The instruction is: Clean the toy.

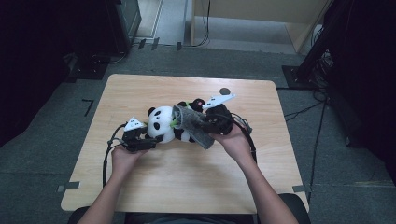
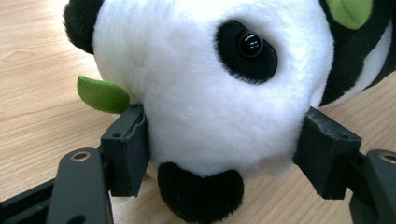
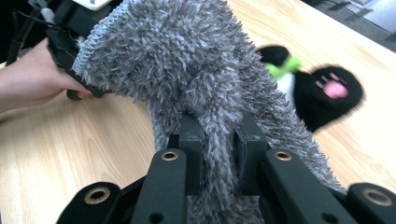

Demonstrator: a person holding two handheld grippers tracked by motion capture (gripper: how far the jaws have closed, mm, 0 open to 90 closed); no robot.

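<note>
A black-and-white panda plush [image 1: 161, 122] lies on its side at the middle of the wooden table [image 1: 177, 186]. My left gripper [image 1: 150, 141] has its jaws on either side of the panda's head [image 2: 210, 84], with both pads pressing into the white fur. A green felt leaf [image 2: 102, 93] sticks out beside the left pad. My right gripper [image 3: 219, 140] is shut on a grey fuzzy cloth [image 3: 187, 60], which hangs over the panda's body [image 1: 191, 122]. A black paw with a pink pad [image 3: 329, 91] shows behind the cloth.
A small dark round object [image 1: 225, 91] lies near the table's far edge. Cables trail from both grippers across the tabletop. Beyond the table on the grey floor are black stands, more cables and a wooden cabinet [image 1: 261, 18].
</note>
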